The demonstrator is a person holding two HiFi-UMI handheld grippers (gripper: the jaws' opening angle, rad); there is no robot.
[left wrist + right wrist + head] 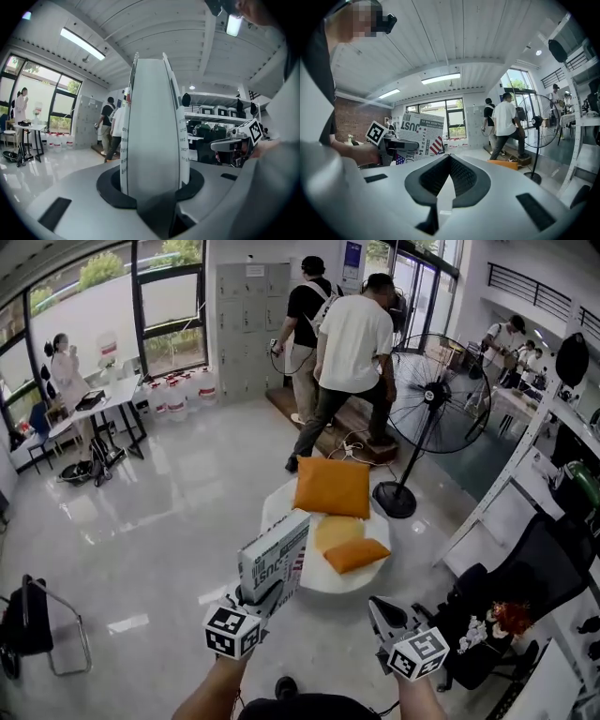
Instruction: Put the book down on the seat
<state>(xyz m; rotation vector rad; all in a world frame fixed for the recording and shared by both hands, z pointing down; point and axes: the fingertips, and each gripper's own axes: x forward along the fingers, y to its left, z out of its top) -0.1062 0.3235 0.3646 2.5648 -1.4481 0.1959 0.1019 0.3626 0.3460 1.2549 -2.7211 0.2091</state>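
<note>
Here, lower centre of the head view: left gripper point(265, 596) clamped on the one book point(277, 563), a jaw pressed to each cover near the bottom edge. The book is upright and slightly tilted. It has a white cover, bold black "JUST" lettering and a stars-and-stripes patch in red and blue. In the left gripper view its narrow pale edge fills the middle, with print running up both covers. The book is held in the air, overlapping the left rim of the one round white seat point(328, 582), not lying on it.

Three cushions on the seat:
- one large orange cushion point(332, 487), upright at the back
- one pale yellow cushion point(337, 532)
- one small orange cushion point(355, 554), lying in front

One pedestal fan point(433, 395) stands right of the seat. Lower right: right gripper point(382, 610), jaws together, nothing between them.
</note>
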